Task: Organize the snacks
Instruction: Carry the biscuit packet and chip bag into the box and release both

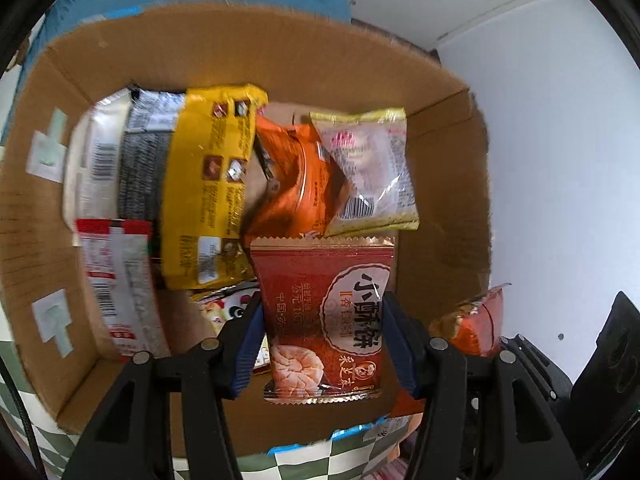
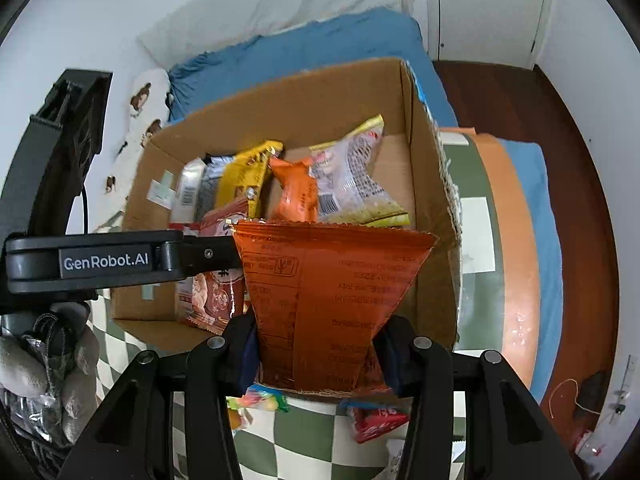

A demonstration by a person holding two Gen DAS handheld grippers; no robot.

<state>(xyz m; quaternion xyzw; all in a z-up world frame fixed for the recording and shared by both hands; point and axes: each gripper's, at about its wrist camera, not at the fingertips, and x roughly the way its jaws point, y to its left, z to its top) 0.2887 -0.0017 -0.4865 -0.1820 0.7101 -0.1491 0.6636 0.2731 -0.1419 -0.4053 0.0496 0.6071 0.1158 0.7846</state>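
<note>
My left gripper is shut on a red pastry packet with white lettering, held over the inside of the cardboard box. In the box lie a yellow packet, an orange packet, a pale clear-fronted packet, a white and grey packet and a red-and-white packet. My right gripper is shut on a large orange bag, hanging just above the near wall of the cardboard box. The left gripper's body reaches in from the left with the red packet.
The box stands on a green-and-white checked cloth. Loose small snacks lie on it near my right gripper: a colourful one and a red one. Behind the box is a blue bed cover. Dark wooden floor lies to the right.
</note>
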